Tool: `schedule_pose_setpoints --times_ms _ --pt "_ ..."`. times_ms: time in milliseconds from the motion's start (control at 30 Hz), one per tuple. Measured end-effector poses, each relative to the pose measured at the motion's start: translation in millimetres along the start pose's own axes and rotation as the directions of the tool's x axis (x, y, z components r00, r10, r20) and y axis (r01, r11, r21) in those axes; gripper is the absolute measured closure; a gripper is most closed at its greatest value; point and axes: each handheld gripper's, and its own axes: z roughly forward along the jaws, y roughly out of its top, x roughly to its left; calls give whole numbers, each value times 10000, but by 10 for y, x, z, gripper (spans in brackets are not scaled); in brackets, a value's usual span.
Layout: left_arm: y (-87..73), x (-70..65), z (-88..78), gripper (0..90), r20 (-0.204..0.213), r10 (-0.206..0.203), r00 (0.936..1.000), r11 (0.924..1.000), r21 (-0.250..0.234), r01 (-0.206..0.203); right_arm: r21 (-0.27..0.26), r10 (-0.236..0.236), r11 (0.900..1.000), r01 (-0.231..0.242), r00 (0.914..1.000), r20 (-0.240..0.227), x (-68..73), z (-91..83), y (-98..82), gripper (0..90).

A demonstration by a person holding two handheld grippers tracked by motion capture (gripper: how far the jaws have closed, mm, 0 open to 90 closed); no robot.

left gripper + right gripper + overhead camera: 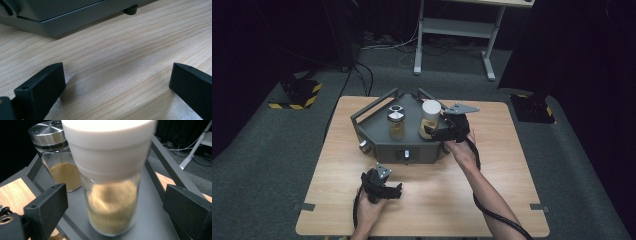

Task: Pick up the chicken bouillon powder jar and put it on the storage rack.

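On the desk (472, 200) sits a grey tray (377, 131) carrying two jars. The white-capped jar (111, 195), right, holds pale yellow grains; the right tongs (115, 212) stand apart around it, not touching. The steel-lidded jar (57, 162), left, holds brownish powder. The left tongs (117, 82) gape over bare wood, nearer.

left gripper (398, 190): jaws apart | right gripper (430, 131): jaws apart

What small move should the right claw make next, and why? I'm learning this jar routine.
Probably ease forward and close on the white-capped jar. The right claw stands open, a pad on either side of the glass with gaps, and the jar rests on the grey tray.
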Motion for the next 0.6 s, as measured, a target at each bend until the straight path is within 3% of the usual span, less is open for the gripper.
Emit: schedule_pose_setpoints --times_ms 267,600 --pt "1 0 0 4 2 -12 10000 10000 1 12 -158 103 9998 -102 9999 24 -54 -223 -158 48" --pt "0 -1 0 4 5 -23 10000 10000 -4 23 -367 369 9987 -362 9992 169 -109 -541 -498 27"
